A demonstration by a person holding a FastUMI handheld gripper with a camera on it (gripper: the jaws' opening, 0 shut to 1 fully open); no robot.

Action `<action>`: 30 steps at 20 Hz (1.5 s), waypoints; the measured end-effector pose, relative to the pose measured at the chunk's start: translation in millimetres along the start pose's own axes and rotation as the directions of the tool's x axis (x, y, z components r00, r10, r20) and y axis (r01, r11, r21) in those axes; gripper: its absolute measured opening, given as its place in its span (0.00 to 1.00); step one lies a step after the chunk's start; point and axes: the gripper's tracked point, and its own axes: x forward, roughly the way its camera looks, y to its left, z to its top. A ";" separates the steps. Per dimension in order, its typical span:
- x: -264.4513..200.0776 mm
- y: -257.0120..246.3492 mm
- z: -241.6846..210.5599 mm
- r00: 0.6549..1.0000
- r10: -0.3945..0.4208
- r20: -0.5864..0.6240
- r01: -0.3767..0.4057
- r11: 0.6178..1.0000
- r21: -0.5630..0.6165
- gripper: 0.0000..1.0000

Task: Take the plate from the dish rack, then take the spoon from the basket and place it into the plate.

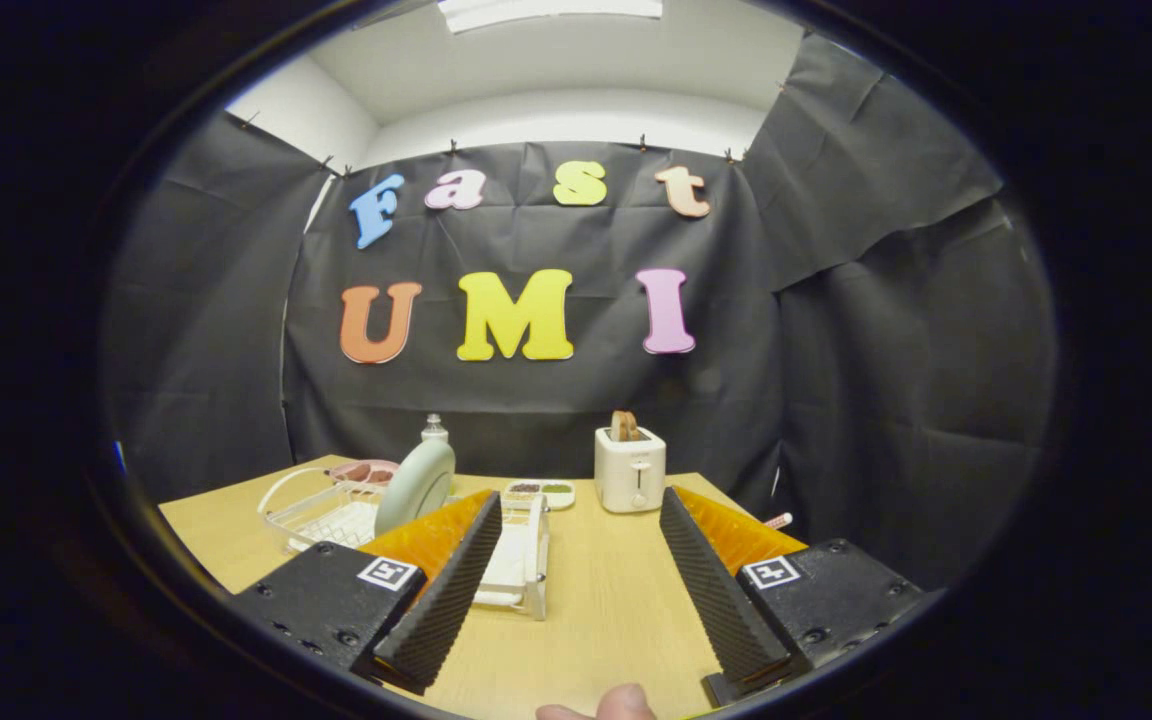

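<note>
the gripper [576,570] hangs with fingers wide apart over the bare table [616,600], gripping nothing. the plate [416,485] stands on edge in the rack [521,560], left of the toaster [629,468]; one finger hides part of the rack. the basket [311,505] sits beyond the rack; no spoon can be made out. no readable labels.

The plate [416,487] is pale sage green, standing in a white wire dish rack [321,512]. The toaster [629,468] is cream-white on a light wood-grain table [596,600].
</note>
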 end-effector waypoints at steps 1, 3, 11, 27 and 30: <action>0.1 1.2 0.9 1.000 0.004 -0.002 -0.004 1.000 0.003 1.00; 1.8 2.5 2.6 1.000 0.005 -0.002 -0.005 1.000 0.004 1.00; 5.5 11.9 6.3 1.000 0.021 -0.016 -0.021 1.000 -0.003 1.00; 74.9 93.7 76.2 0.929 0.258 -0.266 -0.256 0.966 0.043 1.00; 103.7 113.7 87.8 0.902 0.267 -0.340 -0.265 0.963 0.052 1.00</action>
